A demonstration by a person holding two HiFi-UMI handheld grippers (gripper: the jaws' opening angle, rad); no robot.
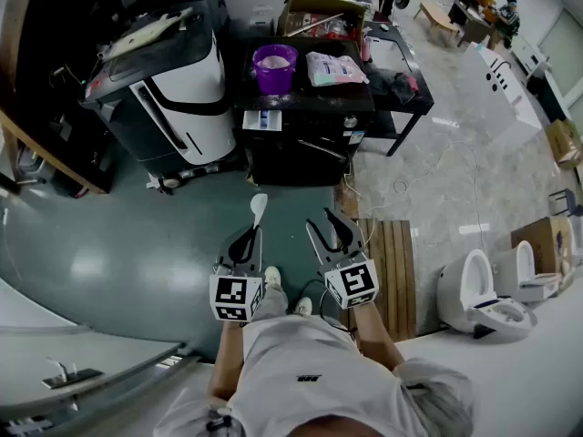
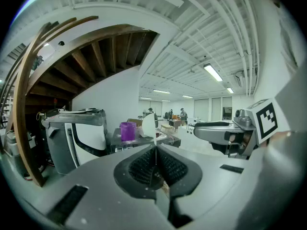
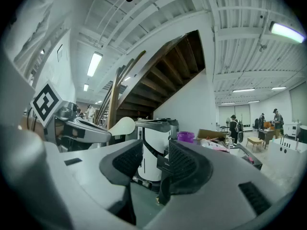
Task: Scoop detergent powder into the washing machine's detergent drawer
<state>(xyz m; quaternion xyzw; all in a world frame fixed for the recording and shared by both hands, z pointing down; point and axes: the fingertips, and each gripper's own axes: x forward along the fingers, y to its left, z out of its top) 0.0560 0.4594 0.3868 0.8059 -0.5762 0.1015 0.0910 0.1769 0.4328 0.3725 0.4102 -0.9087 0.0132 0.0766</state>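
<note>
head view: left gripper (image 1: 248, 235) tight on spoon (image 1: 259, 206), right gripper (image 1: 330, 226) wide, empty; open floor (image 1: 137, 244) before washing machine (image 1: 173, 89)

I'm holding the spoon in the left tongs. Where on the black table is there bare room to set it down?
A bare strip runs along the front of the table, before the purple cup and the bag. Behind them the cardboard box crowds it.

Bright and even indoors, lit from ceiling strip lights (image 2: 212, 72), with pale glare patches on the green floor (image 1: 91, 267) and only soft shadows. Strong fisheye bending throughout, fading to black at the corners of both gripper views. Sharp far off, soft on the near body of the left gripper (image 2: 155, 152).
</note>
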